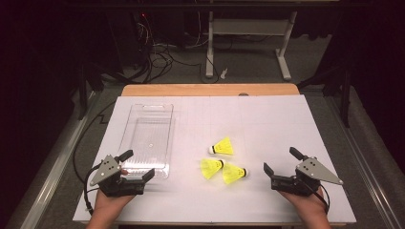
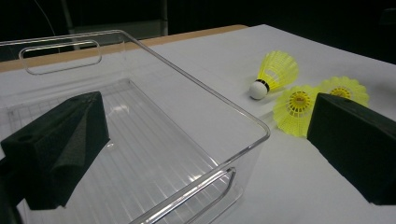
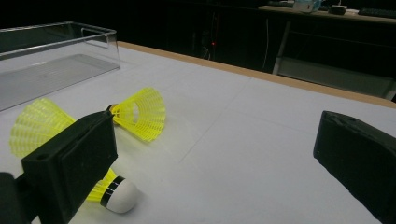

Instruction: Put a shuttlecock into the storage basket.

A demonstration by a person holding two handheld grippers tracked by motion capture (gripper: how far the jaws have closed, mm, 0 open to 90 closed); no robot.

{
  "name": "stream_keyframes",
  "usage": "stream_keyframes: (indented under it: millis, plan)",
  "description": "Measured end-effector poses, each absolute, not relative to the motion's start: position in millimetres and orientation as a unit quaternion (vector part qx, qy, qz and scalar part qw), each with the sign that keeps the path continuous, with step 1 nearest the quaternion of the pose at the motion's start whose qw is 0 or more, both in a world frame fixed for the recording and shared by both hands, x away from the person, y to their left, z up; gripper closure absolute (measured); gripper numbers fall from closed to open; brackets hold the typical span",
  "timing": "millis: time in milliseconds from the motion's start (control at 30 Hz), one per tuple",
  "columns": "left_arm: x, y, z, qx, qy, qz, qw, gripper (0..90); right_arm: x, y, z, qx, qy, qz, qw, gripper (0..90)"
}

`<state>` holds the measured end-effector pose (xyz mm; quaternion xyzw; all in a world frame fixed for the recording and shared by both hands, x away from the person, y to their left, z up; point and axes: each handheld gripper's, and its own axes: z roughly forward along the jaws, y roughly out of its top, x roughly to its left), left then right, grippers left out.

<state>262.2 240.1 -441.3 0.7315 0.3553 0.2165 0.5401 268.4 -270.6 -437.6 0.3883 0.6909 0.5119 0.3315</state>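
We see the left claw spread wide with nothing between its jaws, one jaw over the near end of the clear plastic bin and the other just outside its near right corner. The right claw is also wide apart and grips nothing, resting low on the white desk. Between the two claws lie three yellow shuttlecocks, just right of the bin; the nearest one sits close beside the right claw's left jaw.
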Motion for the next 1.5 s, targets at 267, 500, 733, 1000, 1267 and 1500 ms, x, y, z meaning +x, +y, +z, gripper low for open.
stream_keyframes:
  millis: [267,500,733,1000,1267,1500]
  plan:
    - [260.0,241.6,-440.6,0.736,0.351,0.22,0.535,0.3,268.2,-270.1,-437.0,0.387,0.692,0.511,0.333,0.0]
    - [259.2,240.5,-440.7,0.741,0.347,0.223,0.53,0.2,268.1,-270.7,-436.9,0.388,0.69,0.511,0.335,0.0]
    - [259.2,240.3,-441.0,0.742,0.347,0.222,0.528,0.2,267.7,-271.0,-436.3,0.389,0.689,0.511,0.335,0.0]
    - [259.4,240.5,-441.1,0.743,0.347,0.222,0.528,0.2,267.6,-270.9,-435.9,0.391,0.688,0.512,0.336,0.0]
    - [259.8,240.1,-441.4,0.747,0.345,0.217,0.525,0.2,267.7,-271.3,-435.6,0.392,0.687,0.512,0.335,0.0]
    - [260.4,239.0,-442.0,0.751,0.347,0.212,0.52,0.2,268.0,-271.6,-435.6,0.392,0.688,0.51,0.337,0.0]
